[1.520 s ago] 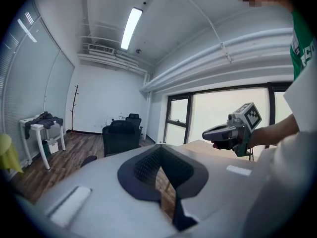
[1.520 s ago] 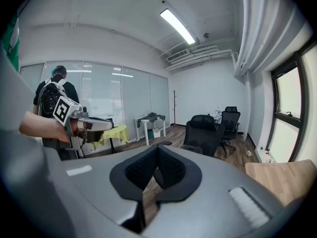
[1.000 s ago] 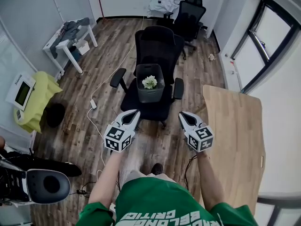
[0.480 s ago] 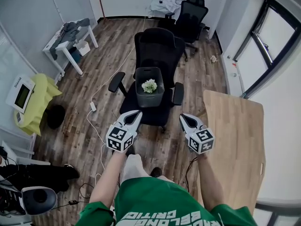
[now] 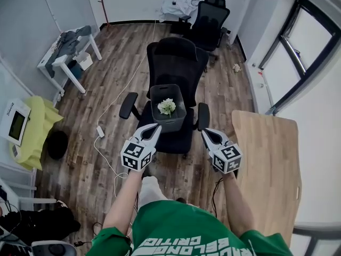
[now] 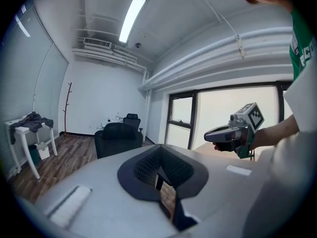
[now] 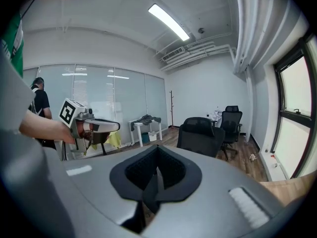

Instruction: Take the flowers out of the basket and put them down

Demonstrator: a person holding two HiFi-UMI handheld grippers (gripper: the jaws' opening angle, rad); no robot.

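A dark grey basket (image 5: 168,110) stands on the seat of a black office chair (image 5: 176,63) in the head view. White flowers (image 5: 167,106) sit inside it. My left gripper (image 5: 153,128) is just in front of the basket's near left corner, apart from it, jaws shut and empty. My right gripper (image 5: 204,134) is by the chair's right armrest, also shut and empty. In the left gripper view the left gripper (image 6: 159,175) points at the chair (image 6: 118,138); in the right gripper view the right gripper (image 7: 157,175) does too. The basket is hidden in both gripper views.
A wooden table (image 5: 266,159) stands at the right. A second black chair (image 5: 210,17) is at the back. A white side table with clothes (image 5: 66,49) and a yellow-covered stand (image 5: 32,129) are on the left. A white cable (image 5: 106,121) runs across the floor.
The person has stepped forward, and both grippers have moved closer to the chair and basket. Both stay shut and empty.
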